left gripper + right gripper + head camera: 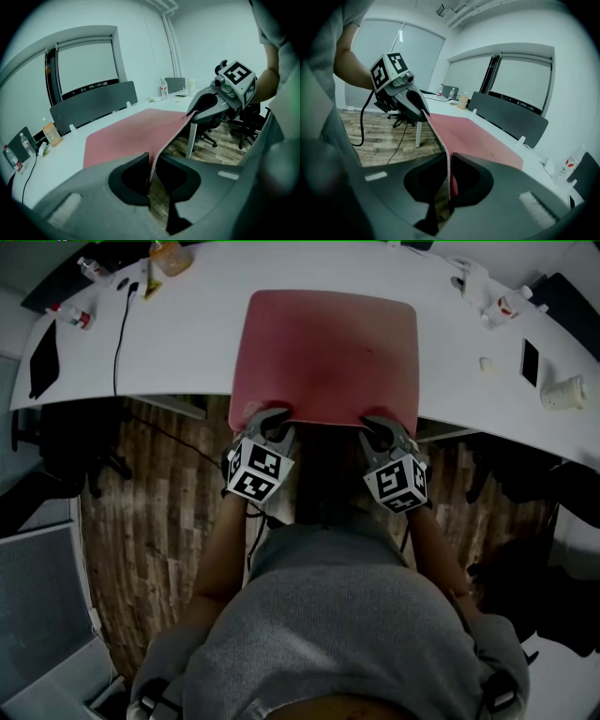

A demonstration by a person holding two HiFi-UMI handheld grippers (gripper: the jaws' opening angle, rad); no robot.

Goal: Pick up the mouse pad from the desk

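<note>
Head view: the red mouse pad (323,357) sits at my 12 o'clock. Its far part lies on the white surface (187,343); its near edge hangs past the rim, over the wooden floor (159,521).

Left gripper (267,423): at the pad's 7 o'clock corner. In the left gripper view my fingers (133,176) are closed down to a thin slit, with the pad's edge (126,136) pinched between them — a firm hold.

Right gripper (382,432): at the pad's 5 o'clock corner. The right gripper view shows the same condition, with fingers (471,180) nearly together and clamped on the pad's edge (473,136).

Each gripper view shows the other gripper at the far end of the raised near edge, which runs in a slack line between the two.

Other items on the surface: a paper cup (562,392) at the pad's 3 o'clock, well apart from it, and a black cable (120,329) at the pad's 9 o'clock.
</note>
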